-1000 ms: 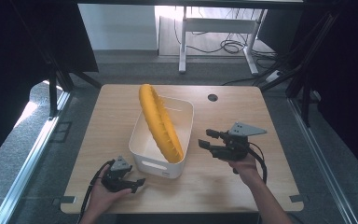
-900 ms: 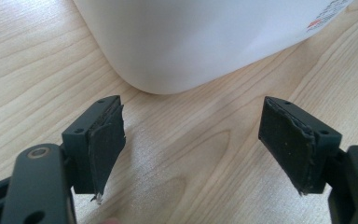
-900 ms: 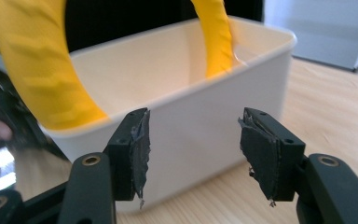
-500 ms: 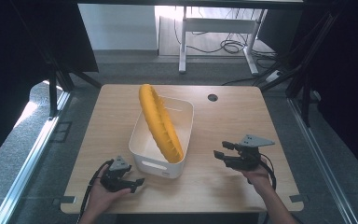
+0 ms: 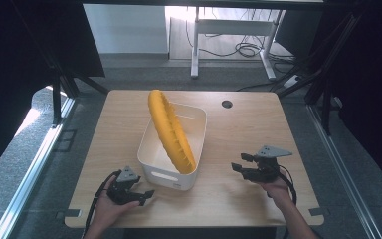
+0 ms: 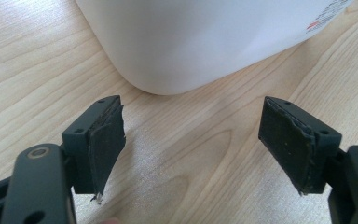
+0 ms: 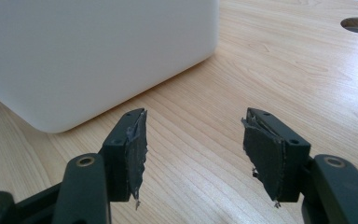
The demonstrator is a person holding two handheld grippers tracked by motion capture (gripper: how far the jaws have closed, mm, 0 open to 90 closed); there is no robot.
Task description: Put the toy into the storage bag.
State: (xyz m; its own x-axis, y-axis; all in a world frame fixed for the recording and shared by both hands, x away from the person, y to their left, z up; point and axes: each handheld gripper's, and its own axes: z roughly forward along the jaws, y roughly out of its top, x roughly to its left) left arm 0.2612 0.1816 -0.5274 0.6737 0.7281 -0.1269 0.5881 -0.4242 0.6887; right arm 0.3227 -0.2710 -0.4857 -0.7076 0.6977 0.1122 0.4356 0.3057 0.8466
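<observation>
Resting low on the desk (image 5: 229, 199) with jaws apart and empty, the right gripper (image 5: 242, 168) is withdrawing from the white bin (image 5: 165, 175), suggesting the yellow toy (image 5: 171, 132) is placed, as is the left gripper (image 5: 138, 194).

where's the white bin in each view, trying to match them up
High view: the bin is at table centre, a yellow ridged thing leaning in it.
Left gripper view: its rounded corner is at top centre, beyond the open jaws.
Right gripper view: its wall and corner are at upper left.
Shared landmark: the wooden table.
</observation>
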